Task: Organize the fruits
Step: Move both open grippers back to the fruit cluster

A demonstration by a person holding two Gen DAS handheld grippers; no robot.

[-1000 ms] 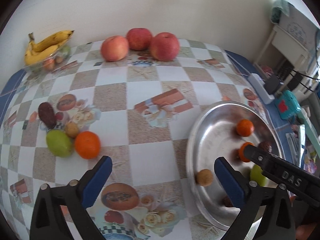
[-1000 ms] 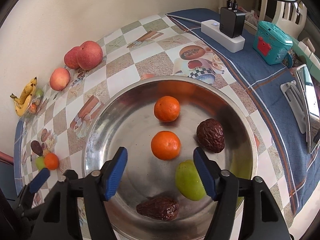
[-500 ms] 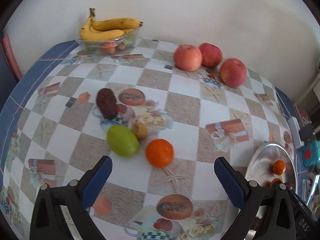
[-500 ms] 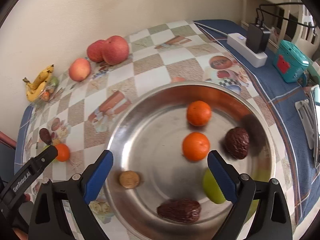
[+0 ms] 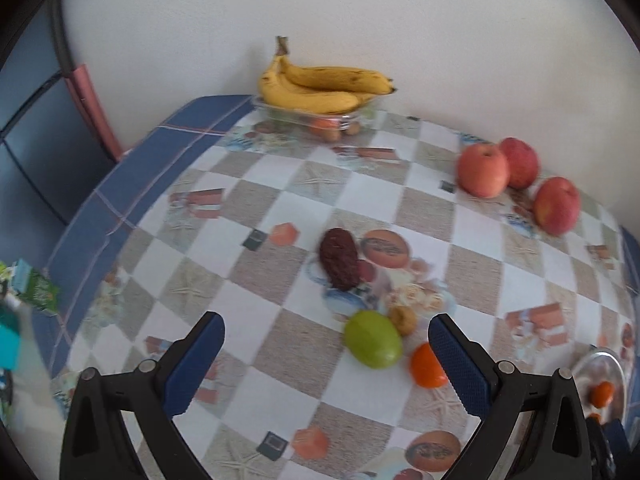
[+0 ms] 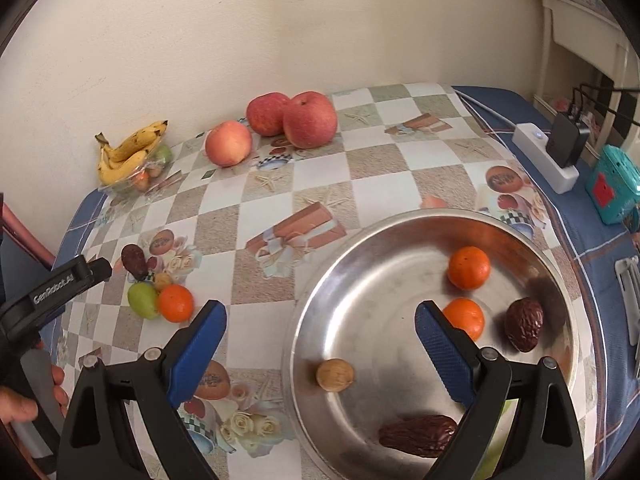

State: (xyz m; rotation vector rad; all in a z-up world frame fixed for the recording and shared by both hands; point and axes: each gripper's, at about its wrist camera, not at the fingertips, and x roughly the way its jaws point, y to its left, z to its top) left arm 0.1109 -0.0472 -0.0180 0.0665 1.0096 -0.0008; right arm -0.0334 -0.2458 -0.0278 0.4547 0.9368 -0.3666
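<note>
A steel bowl (image 6: 320, 320) holds two oranges (image 6: 469, 267), two dark dates (image 6: 524, 323) and a small brown walnut (image 6: 335, 374). On the tablecloth lies a loose cluster: a green fruit (image 5: 373, 344), an orange (image 5: 427, 366), a dark date (image 5: 339, 258) and a small brown nut (image 5: 403, 319). My left gripper (image 5: 326, 364) is open and empty, hovering just before that cluster. My right gripper (image 6: 320, 340) is open and empty above the bowl's near left rim. The left gripper's body also shows in the right wrist view (image 6: 60, 284).
Three apples (image 6: 309, 119) sit by the wall. A clear tray with bananas (image 5: 320, 88) stands at the far corner. A white power strip (image 6: 544, 160) with a black plug and a teal box (image 6: 612, 188) lie right of the bowl. The table's blue edge (image 5: 120, 200) is at left.
My left gripper swung left, away from the bowl, and now faces the loose fruit cluster. My right gripper opened, left the walnut in the bowl and drew back and up.
</note>
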